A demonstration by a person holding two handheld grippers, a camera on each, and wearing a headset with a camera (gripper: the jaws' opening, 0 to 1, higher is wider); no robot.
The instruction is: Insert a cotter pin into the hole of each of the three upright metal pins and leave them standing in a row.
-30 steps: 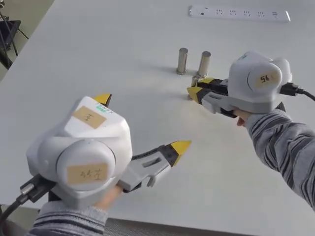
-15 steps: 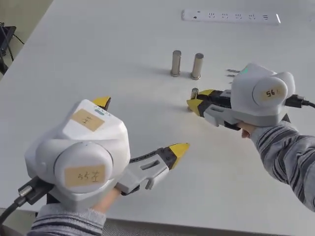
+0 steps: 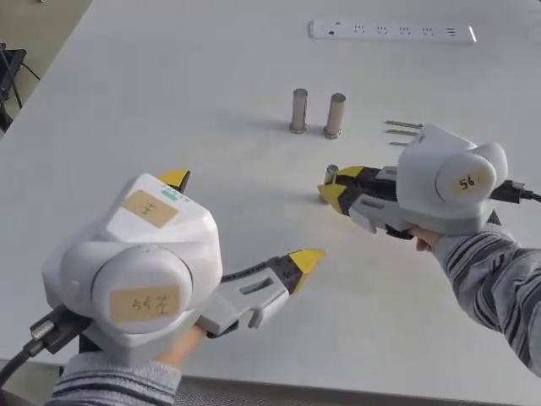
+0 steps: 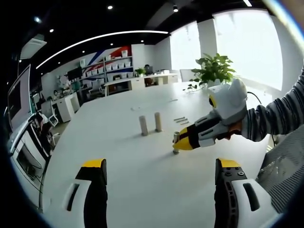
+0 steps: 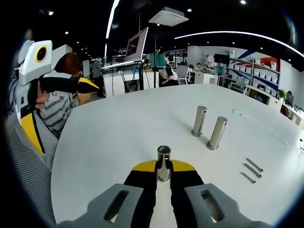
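**Head view.** We see the left gripper (image 3: 242, 217) low in the foreground above the white table (image 3: 169, 101), its yellow-tipped jaws spread wide with nothing between them. The right gripper (image 3: 336, 183) lies to the right, its jaws closed on the gripped metal pin (image 3: 330, 172), which stands upright between the tips. Beyond it, two free metal pins (image 3: 299, 111) stand upright side by side, close together but apart. Three cotter pins (image 3: 404, 131) lie flat on the table just to their right, near the body of the right gripper. A power strip (image 3: 393, 31) lies along the far edge.

**Left gripper view.** The left gripper's own jaws (image 4: 161, 164) rise well apart and hold nothing. Ahead we see the right gripper (image 4: 184, 144) coming in from the right, clamped on the gripped metal pin (image 4: 175, 138). The pin's foot is at table level, but we cannot tell whether it rests there. The two free metal pins (image 4: 143, 125) stand farther back, with the cotter pins (image 4: 179, 120) beside them. A potted plant (image 4: 216, 71) stands beyond the table.

**Right gripper view.** The right gripper's jaws (image 5: 164, 172) are pressed against both sides of the gripped metal pin (image 5: 164, 153), whose top rises above the yellow tips. The two free metal pins (image 5: 199, 120) stand ahead and to the right. The cotter pins (image 5: 250, 170) lie parallel at the right.
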